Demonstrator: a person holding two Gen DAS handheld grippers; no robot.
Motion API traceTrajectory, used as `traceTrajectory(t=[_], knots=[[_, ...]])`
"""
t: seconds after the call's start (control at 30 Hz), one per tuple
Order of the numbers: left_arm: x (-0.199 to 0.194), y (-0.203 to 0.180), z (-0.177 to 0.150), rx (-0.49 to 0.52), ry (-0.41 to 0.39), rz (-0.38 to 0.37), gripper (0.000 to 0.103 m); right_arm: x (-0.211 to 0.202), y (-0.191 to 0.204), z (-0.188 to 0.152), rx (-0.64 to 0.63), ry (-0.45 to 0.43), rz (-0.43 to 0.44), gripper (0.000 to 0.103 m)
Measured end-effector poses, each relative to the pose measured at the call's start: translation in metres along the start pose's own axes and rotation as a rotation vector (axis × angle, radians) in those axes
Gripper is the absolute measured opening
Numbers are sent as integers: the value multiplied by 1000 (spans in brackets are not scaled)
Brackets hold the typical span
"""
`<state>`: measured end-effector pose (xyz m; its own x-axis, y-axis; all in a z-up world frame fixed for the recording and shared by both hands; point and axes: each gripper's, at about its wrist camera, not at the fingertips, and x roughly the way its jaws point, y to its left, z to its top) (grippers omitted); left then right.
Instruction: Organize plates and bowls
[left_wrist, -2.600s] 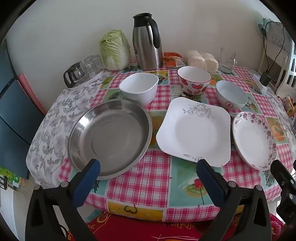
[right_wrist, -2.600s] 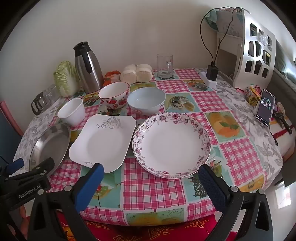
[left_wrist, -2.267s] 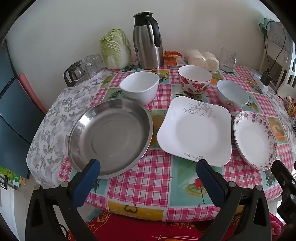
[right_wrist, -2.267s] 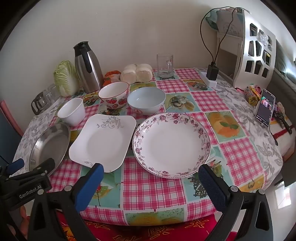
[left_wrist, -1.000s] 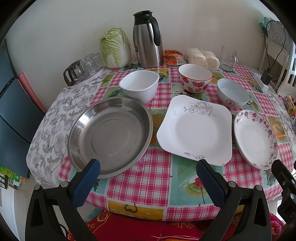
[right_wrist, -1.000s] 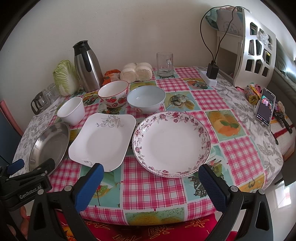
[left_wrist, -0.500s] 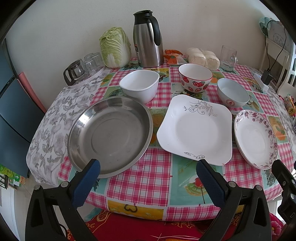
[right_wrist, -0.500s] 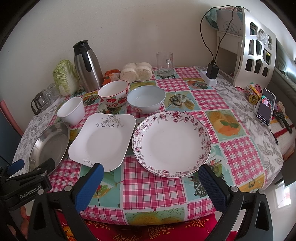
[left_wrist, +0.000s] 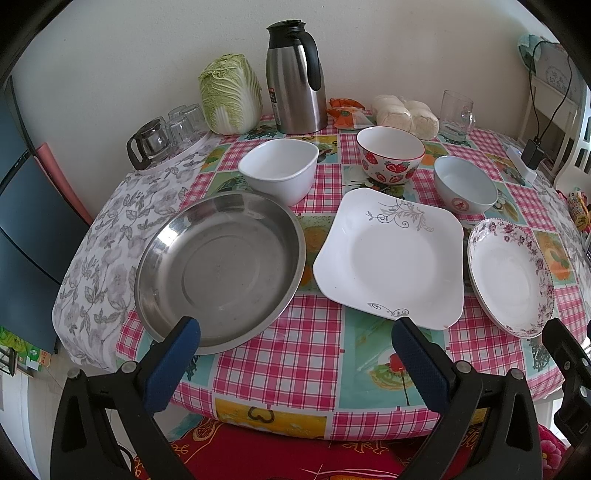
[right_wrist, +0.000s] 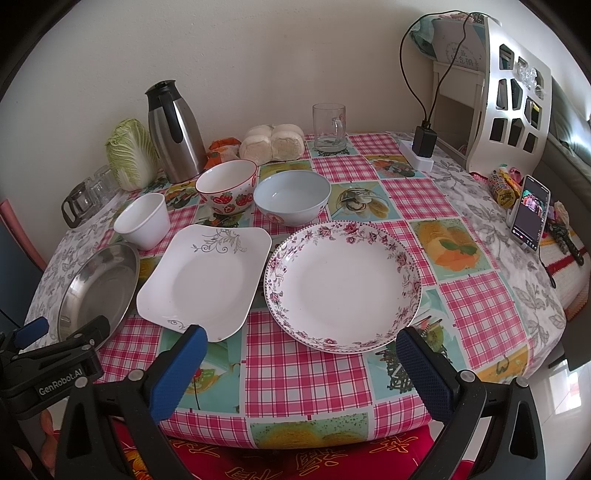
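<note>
Your three plates, steel plate (left_wrist: 221, 269), square plate (left_wrist: 391, 258) and floral plate (right_wrist: 343, 284), lie in a row along the counter (left_wrist: 314, 354) front, three bowls behind. Nothing has shifted in the last seconds; sorting hasn't begun. Left tool (left_wrist: 295, 358) and right tool (right_wrist: 299, 365) hover wide open, empty.

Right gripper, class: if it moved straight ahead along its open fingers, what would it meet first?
Most likely the near rim of the floral round plate, which lies directly ahead of the right gripper. Its height above the table is unclear, so it might pass over it.
</note>
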<state>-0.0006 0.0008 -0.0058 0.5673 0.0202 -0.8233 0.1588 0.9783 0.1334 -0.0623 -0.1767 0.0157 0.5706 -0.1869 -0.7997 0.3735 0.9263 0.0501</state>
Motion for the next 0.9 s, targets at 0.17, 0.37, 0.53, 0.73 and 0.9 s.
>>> traceTrajectory(t=[0.17,0.37,0.53,0.73,0.9], knots=[[0,0,0,-1,1,0,103,1,0,0,-1,1,0,103],[2,3,-2,-18,4,-5,103,1,0,-2,-4,4,0,103],[4,13,5,-45,25,-42,103,4,6,1,-14,13,2,103],[1,30,34,-89,18,-39,103,1,28,13,-60,12,29,103],[1,51,61,-146,-9,-54,103,2,57,36,-115,-15,31,103]])
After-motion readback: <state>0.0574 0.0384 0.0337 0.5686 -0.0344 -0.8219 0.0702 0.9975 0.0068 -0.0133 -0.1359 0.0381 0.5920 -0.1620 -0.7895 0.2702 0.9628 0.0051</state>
